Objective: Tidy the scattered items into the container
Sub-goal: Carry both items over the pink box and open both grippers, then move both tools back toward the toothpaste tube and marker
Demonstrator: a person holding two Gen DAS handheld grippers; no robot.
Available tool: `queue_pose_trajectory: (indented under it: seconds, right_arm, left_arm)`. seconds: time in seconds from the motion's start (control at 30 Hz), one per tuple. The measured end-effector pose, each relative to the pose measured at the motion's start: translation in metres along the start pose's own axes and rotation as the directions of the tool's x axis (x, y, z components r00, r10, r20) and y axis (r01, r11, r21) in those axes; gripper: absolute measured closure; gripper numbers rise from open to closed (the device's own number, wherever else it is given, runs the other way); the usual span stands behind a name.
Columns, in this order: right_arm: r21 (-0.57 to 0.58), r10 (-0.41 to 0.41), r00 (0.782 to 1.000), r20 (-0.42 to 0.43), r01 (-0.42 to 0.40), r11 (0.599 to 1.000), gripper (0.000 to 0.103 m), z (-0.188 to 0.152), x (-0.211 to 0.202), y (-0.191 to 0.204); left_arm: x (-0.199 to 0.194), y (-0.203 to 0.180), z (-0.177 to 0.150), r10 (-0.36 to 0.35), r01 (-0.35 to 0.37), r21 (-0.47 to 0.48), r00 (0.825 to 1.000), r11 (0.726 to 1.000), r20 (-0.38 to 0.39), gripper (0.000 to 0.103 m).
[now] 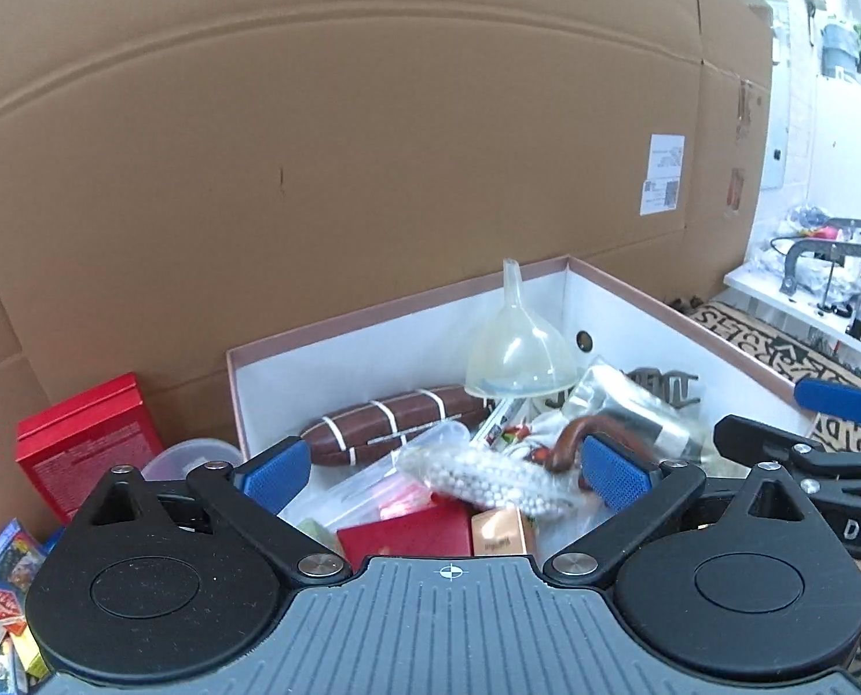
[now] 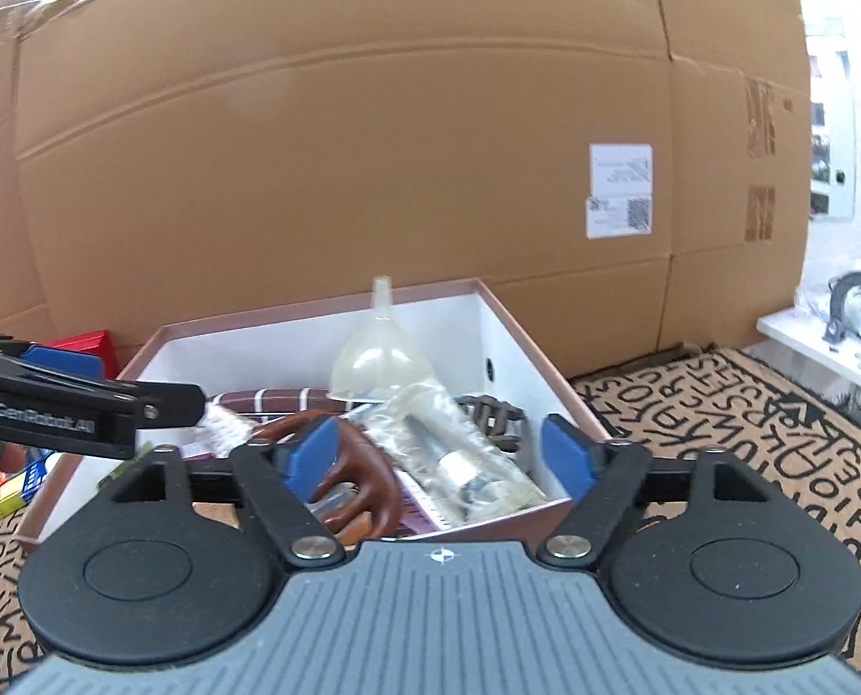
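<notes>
1. Directly ahead of both tongs sits the open box (image 1: 650,301), white inside with a pinkish rim, already holding many items.
2. Left tongs (image 1: 444,472): blue pads spread wide, nothing gripped. A bag of white beads (image 1: 488,478) lies between the pads, blurred; contact with either pad cannot be told.
3. Right tongs (image 2: 442,454): pads wide apart, holding nothing. A brown curved piece (image 2: 366,478) lies in the box just beside the left-hand pad.
4. Farther ahead in the box: a clear funnel (image 1: 517,347), spout up, over a brown roll with white bands (image 1: 395,431); a clear packet with a metal part (image 2: 459,457) lies near the right tongs.
5. Beside the left tongs, outside the box: a red carton (image 1: 85,440) and small card packs (image 1: 2,585).
6. A patterned mat (image 2: 748,434) lies under the box; a cardboard wall (image 1: 314,145) stands behind it.
</notes>
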State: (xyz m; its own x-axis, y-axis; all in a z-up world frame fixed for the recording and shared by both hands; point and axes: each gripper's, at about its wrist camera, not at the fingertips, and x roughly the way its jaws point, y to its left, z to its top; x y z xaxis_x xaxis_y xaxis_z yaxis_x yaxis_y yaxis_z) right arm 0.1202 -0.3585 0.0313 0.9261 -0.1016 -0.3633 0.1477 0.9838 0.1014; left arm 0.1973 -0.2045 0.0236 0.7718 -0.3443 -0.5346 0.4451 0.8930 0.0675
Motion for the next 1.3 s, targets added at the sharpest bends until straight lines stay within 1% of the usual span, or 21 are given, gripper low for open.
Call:
queue_pose_trajectory:
  seconds: [0.1,0.2,0.4,0.57,0.77,0.9,1.0,1.07,1.2,1.3]
  right_arm:
    - [-0.04,0.002,1.0,0.028,0.0,0.999,0.002,-0.001,-0.01,0.011]
    - [-0.067,0.001,0.999,0.046,0.002,0.998,0.001,0.0,-0.017,0.018]
    - [-0.068,-0.011,0.998,0.069,0.016,0.998,0.001,0.002,-0.03,0.028]
    - [-0.067,0.013,0.997,0.079,-0.008,0.998,0.001,0.003,-0.046,0.041]
    - [-0.124,0.049,0.994,0.094,-0.037,0.992,0.001,0.003,-0.065,0.065]
    - [-0.153,0.079,0.992,0.094,-0.064,0.986,0.001,0.002,-0.072,0.081]
    - [-0.168,0.112,0.99,0.085,-0.097,0.981,0.001,-0.002,-0.074,0.096]
    - [-0.185,0.148,0.987,0.067,-0.134,0.974,0.001,-0.006,-0.075,0.107]
    - [-0.25,0.218,0.976,0.024,-0.206,0.946,0.001,-0.018,-0.074,0.135]
    - [-0.3,0.27,0.963,0.005,-0.256,0.919,0.001,-0.028,-0.072,0.16]
  left_arm:
    - [-0.01,0.005,-0.002,0.01,-0.01,-0.002,1.0,1.0,-0.002,0.0]
    - [-0.023,0.011,-0.005,0.024,-0.024,-0.014,1.0,1.0,0.005,0.0]
    - [-0.048,0.023,-0.015,0.055,-0.054,-0.04,0.998,0.998,0.023,0.0]
    - [-0.071,0.037,-0.025,0.08,-0.077,-0.064,0.996,0.995,0.032,0.0]
    - [-0.098,0.06,-0.038,0.112,-0.107,-0.101,0.993,0.989,0.044,0.0]
    - [-0.112,0.075,-0.049,0.151,-0.145,-0.12,0.988,0.982,0.038,0.0]
    - [-0.121,0.092,-0.062,0.19,-0.184,-0.135,0.981,0.973,0.03,0.0]
    - [-0.129,0.107,-0.073,0.218,-0.212,-0.154,0.976,0.965,0.023,0.0]
    - [-0.145,0.152,-0.1,0.295,-0.292,-0.226,0.955,0.929,-0.02,0.0]
    - [-0.151,0.182,-0.119,0.332,-0.335,-0.272,0.941,0.902,-0.059,0.0]
